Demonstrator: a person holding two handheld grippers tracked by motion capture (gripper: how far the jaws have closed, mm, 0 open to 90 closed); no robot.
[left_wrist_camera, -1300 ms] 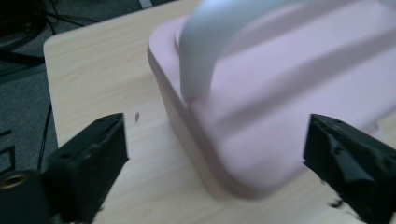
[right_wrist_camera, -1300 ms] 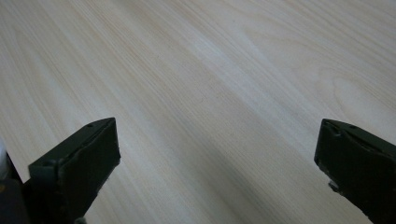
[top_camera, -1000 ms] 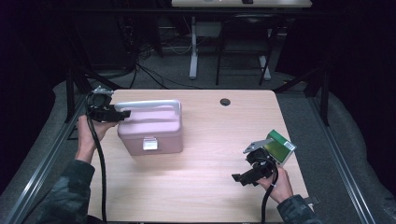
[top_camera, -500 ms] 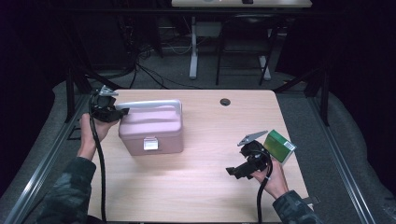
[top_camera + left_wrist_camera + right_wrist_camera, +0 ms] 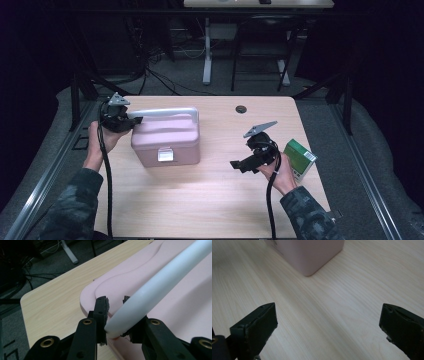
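The worktop [image 5: 200,200] is a pale wood-grain board, mostly bare, with a small dark round grommet [image 5: 241,108] near its far edge. Around it the room is dark: grey floor, black cables trailing across it, and the white leg of another desk [image 5: 206,55] behind. Metal rails [image 5: 45,175] run along both sides of the worktop.

A pink case [image 5: 167,137] stands left of centre, its white latch [image 5: 165,155] facing the person and its pale handle [image 5: 162,112] lying along the far top edge. The left gripper [image 5: 131,121] meets the handle's left end; its fingers have just been closing and now clamp on that end, as the left gripper view shows, with the handle [image 5: 160,282] running away up and to the right across the lid [image 5: 120,282]. The handle's far end is cut off by the frame there.

The right gripper [image 5: 239,165] hangs above the bare wood right of centre, well apart from the case, fingers [image 5: 253,327] spread wide with nothing between them. Its own view catches a bottom corner of the case [image 5: 312,255], blurred. A green box [image 5: 299,157] lies just behind the right hand [image 5: 277,172], partly hidden by it; its print is too small to read.
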